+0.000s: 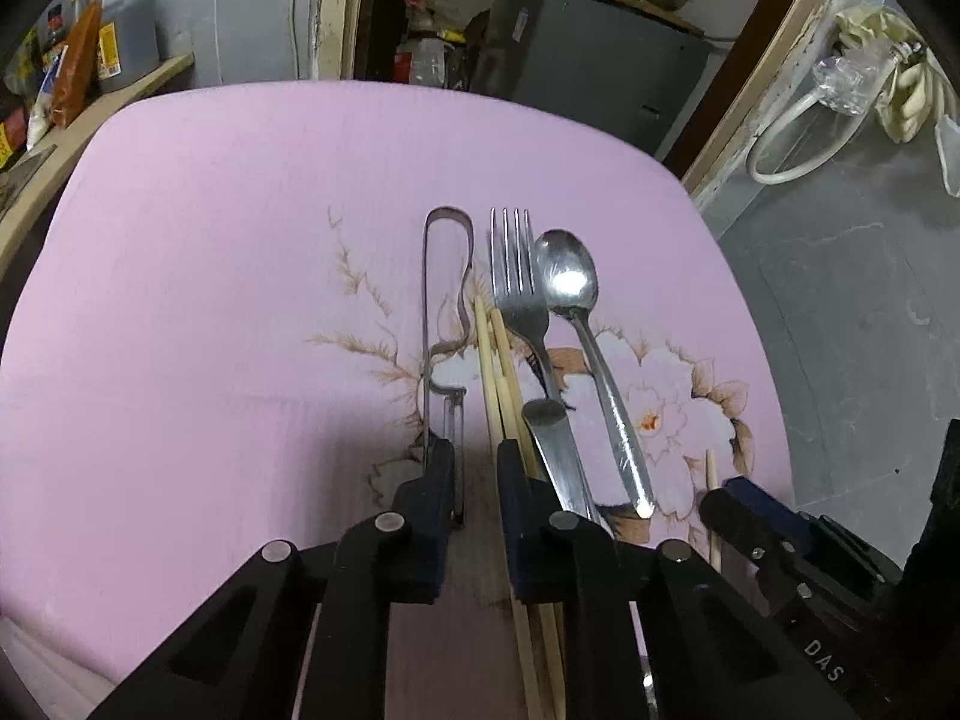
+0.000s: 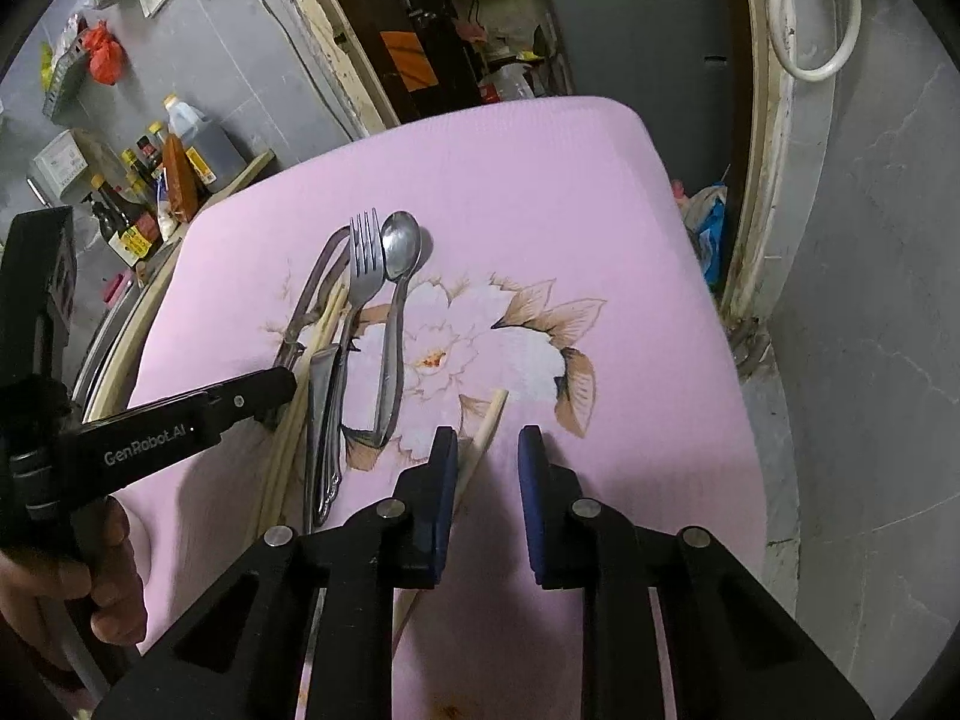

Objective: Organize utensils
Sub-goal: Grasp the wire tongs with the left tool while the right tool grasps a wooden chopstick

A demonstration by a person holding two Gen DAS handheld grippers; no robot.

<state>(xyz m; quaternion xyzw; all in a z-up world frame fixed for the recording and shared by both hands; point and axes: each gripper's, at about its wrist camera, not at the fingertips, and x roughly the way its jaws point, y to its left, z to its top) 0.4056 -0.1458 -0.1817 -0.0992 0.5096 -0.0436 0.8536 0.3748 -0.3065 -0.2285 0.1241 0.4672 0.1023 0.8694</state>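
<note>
Worktop: pink cloth cover with a printed pale flower; carries all utensils.

Left gripper: held by a hand, tips down on the cloth at the near ends of the utensil row. Jaws released, a narrow gap of bare cloth between them, nothing clamped.

Right gripper: tips at the cloth, right of the row. Jaws released, gap wider.

Tongs: bent metal strip, leftmost in the row, near end just inside the left gripper's left finger.

Fork: tines pointing away, just beside the spoon.

Second metal handle: lies across the fork's shaft, rounded end pointing away.

Spoon: bowl pointing away, rightmost in the row.

Chopstick pair: between tongs and fork, running under the left gripper's right finger.

Single chopstick: apart from the row, lying between the right gripper's jaws against its left finger.
</note>
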